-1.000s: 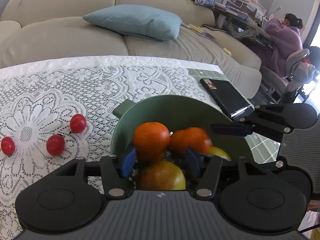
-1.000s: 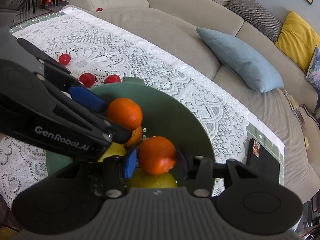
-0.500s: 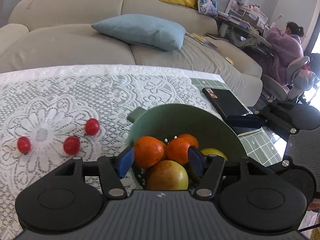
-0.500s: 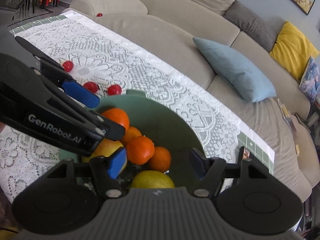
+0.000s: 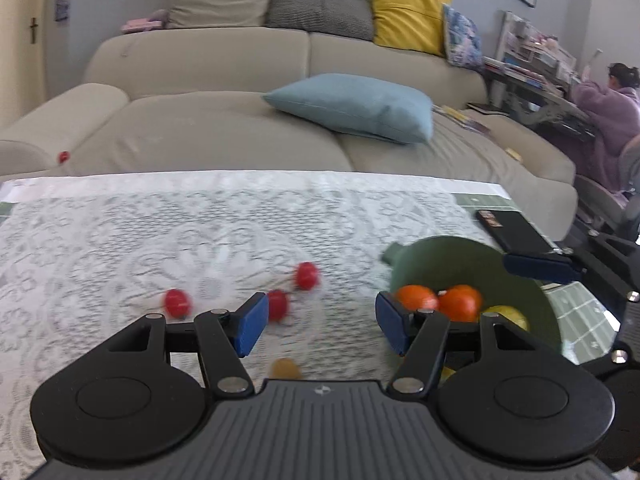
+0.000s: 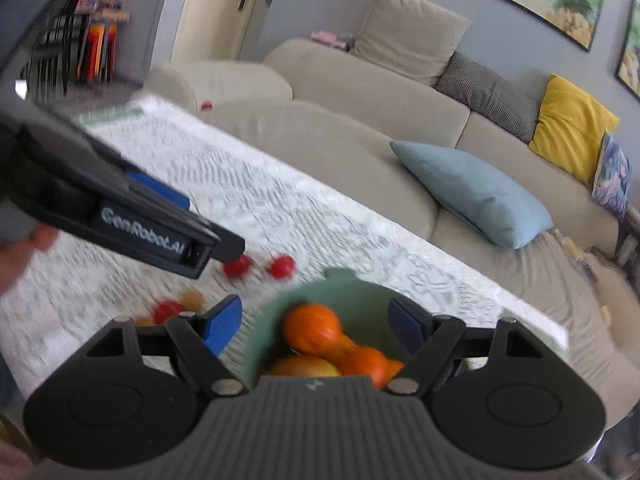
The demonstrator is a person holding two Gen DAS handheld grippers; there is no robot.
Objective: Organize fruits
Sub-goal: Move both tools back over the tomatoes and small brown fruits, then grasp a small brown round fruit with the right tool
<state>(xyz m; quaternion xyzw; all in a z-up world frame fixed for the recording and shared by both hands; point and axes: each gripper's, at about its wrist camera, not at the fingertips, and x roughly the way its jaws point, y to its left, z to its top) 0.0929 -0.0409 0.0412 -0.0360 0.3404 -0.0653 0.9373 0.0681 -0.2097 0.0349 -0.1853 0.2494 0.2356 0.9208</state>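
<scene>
White lace covers the table (image 5: pixel 120 232), where three small red fruits (image 5: pixel 276 305) lie in a loose cluster on the left of the left wrist view, blurred by motion. A small amber fruit (image 5: pixel 285 368) sits nearer the camera, just above the body of the left gripper (image 5: pixel 318 322). That gripper hangs over the cloth with its blue pads well apart and nothing held between them; the middle red fruit shows just past its left pad. To the right stands the green bowl (image 5: pixel 460 256), holding two oranges (image 5: pixel 416 298) side by side and a yellow fruit (image 5: pixel 506 314) at its right. A dark phone (image 5: pixel 516 230) lies on the table behind the bowl, and a blue pad of the right gripper reaches in from the right edge. A beige sofa (image 5: pixel 200 132) with a pale blue cushion (image 5: pixel 352 106) runs behind the table; a person in a lilac top (image 5: pixel 608 116) sits at a desk far right.

In the right wrist view, the left gripper crosses the left side above the cloth. The right gripper (image 6: pixel 316 320) hovers over the bowl, its jaws opening; the oranges lie below between its pads, untouched by either.
</scene>
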